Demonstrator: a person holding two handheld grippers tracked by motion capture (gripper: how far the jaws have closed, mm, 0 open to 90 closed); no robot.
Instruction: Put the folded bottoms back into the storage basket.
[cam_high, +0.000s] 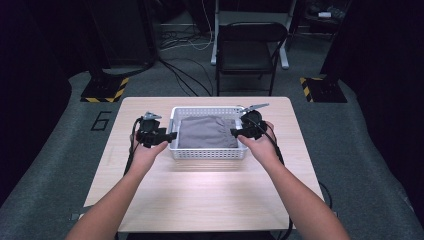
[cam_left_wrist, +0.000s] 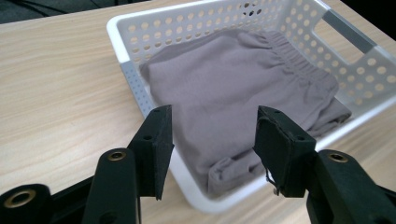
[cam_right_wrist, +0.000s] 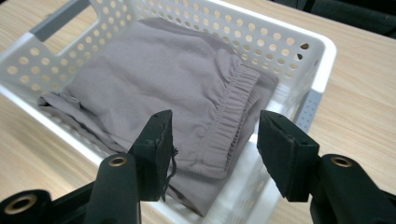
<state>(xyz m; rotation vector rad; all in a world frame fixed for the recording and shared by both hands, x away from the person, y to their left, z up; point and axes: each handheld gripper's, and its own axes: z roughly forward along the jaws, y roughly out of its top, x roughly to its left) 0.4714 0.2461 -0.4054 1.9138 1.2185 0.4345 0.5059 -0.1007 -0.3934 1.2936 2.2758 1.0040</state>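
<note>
A white perforated basket (cam_high: 207, 152) stands mid-table and holds a folded grey garment (cam_high: 206, 132) with an elastic waistband (cam_right_wrist: 231, 100). My left gripper (cam_high: 172, 136) hovers at the basket's left rim (cam_left_wrist: 130, 79), jaws open with nothing between them. My right gripper (cam_high: 234, 132) hangs over the basket's right rim (cam_right_wrist: 310, 100), jaws apart and empty, the garment (cam_right_wrist: 154, 79) lying below them. In the left gripper view the garment (cam_left_wrist: 233, 88) fills the basket floor beyond the black pads (cam_left_wrist: 156, 140).
The light wooden table (cam_high: 200, 195) has bare room in front of the basket and on both sides. A black folding chair (cam_high: 247, 50) stands behind the table on the grey floor, with cables and two stand bases.
</note>
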